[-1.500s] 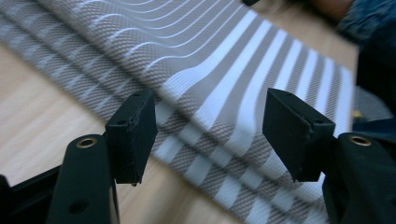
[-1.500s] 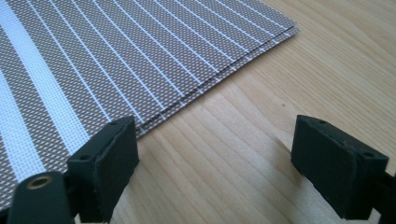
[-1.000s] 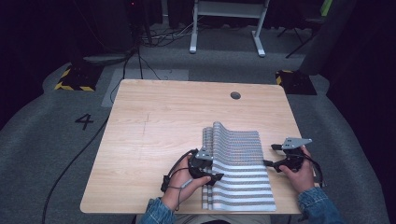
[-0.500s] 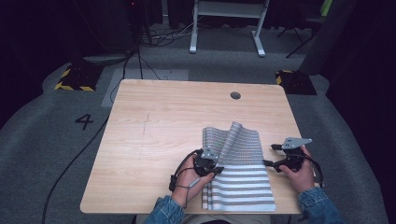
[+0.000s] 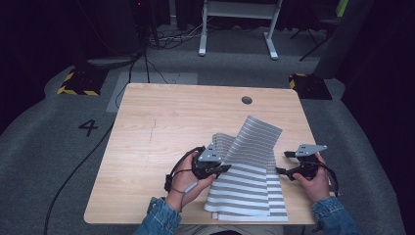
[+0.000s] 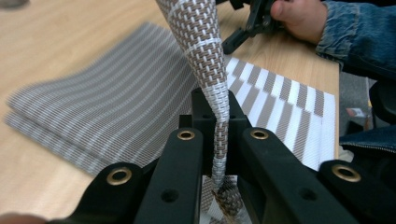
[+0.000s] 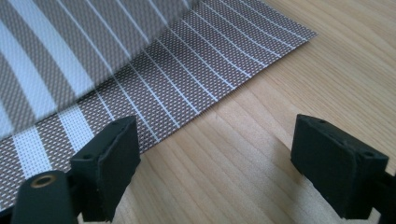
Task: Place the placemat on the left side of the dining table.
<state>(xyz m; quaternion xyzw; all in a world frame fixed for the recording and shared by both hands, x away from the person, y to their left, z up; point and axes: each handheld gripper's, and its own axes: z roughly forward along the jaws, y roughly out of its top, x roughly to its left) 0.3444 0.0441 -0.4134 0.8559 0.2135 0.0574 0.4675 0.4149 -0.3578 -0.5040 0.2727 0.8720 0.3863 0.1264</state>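
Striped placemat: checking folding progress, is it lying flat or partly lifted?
Partly lifted: the left gripper pinches the striped placemat edge, raising it off the table.

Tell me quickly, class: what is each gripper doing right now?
Left gripper: shut on the top striped placemat, its edge pinched and lifted.
Right gripper: open, holding nothing, beside the placemat edge on the table.

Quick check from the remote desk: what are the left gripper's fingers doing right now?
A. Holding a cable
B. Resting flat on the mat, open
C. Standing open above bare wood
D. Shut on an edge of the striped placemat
D: in the left gripper view the left gripper has its fingers pinched on the striped placemat, whose woven edge rises from between them off the table.
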